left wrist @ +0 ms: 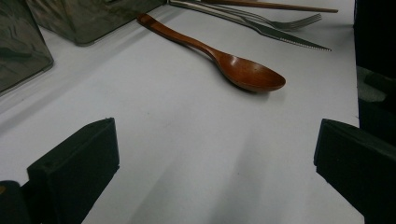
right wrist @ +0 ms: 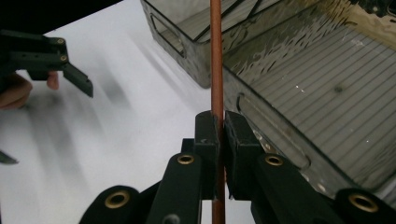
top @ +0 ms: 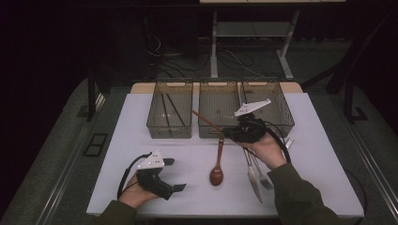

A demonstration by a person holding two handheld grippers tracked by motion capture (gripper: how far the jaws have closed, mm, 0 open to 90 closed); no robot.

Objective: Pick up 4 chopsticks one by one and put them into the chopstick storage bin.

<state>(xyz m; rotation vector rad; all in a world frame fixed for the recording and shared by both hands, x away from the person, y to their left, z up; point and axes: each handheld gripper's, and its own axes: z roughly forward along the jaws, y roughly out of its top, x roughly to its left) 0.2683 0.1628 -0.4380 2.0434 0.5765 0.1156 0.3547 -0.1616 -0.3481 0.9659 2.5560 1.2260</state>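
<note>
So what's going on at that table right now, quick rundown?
Right gripper fingers shut on a wooden chopstick, held by the middle bin. Left gripper open, resting on table. Wooden spoon, knife, fork lie nearby.

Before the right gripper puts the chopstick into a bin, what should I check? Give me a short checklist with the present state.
1. Right gripper shut on chopstick: ok.
2. Chopstick straight between the pads, not slipping: cannot tell.
3. Middle bin has free space: ok.
4. Left bin already holds dark sticks: ok.
5. Left gripper open and away from the bins: ok.
6. Spoon, knife and fork out of the way: ok.
</note>
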